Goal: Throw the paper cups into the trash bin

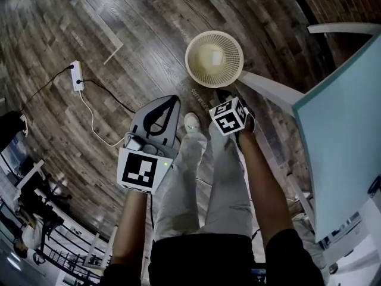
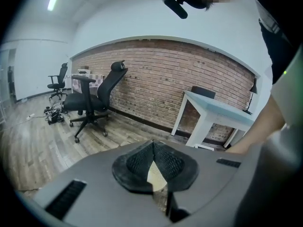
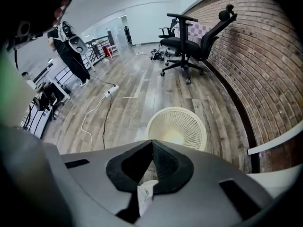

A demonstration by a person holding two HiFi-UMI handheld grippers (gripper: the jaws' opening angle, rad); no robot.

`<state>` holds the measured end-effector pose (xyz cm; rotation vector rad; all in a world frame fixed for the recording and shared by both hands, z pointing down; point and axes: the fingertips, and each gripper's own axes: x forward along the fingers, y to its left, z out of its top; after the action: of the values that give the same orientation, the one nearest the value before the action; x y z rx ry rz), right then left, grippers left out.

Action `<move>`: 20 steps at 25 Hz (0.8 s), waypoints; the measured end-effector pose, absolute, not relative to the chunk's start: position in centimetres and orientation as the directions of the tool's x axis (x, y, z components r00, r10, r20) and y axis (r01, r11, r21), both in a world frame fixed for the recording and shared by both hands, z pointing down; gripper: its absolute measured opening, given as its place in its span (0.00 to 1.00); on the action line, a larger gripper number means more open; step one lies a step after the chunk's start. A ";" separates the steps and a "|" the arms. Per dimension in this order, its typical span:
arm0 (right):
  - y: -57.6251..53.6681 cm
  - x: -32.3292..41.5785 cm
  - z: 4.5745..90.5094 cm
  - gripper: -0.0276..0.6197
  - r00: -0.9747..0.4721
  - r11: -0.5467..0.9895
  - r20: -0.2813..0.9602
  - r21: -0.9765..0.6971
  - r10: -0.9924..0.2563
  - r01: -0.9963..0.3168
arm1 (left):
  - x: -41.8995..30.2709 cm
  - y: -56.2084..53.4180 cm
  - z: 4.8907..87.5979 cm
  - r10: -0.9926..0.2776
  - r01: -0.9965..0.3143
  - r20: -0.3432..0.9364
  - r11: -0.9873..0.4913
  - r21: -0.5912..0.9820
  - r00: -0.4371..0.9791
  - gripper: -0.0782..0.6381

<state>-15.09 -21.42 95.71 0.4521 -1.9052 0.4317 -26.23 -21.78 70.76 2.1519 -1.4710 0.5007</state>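
Note:
No paper cup shows in any view. The trash bin, a round cream mesh basket, stands on the wooden floor straight ahead of my feet, and it also shows in the right gripper view as the trash bin. A pale patch lies at its bottom; I cannot tell what it is. My right gripper hangs just short of the bin's near rim, pointing steeply down. Its jaws meet at the tips, right gripper, with nothing between them. My left gripper is held to the bin's lower left. Its tips touch too, left gripper, and it holds nothing.
A white power strip with its cable lies on the floor to the left. A teal-topped table with white legs stands close on the right. Black office chairs stand by the brick wall beyond the bin. My white shoe is below the bin.

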 end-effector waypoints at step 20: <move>-20.9 -17.5 64.2 0.05 -0.582 0.873 0.742 0.012 -0.334 -0.487 | -24.1 -19.9 53.6 -0.815 -0.924 0.448 -0.374 0.074 0.366 0.11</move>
<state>-17.50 -20.95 64.24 0.5892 -2.2426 0.2452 -24.11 -19.95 53.58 2.3182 -1.5330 0.4895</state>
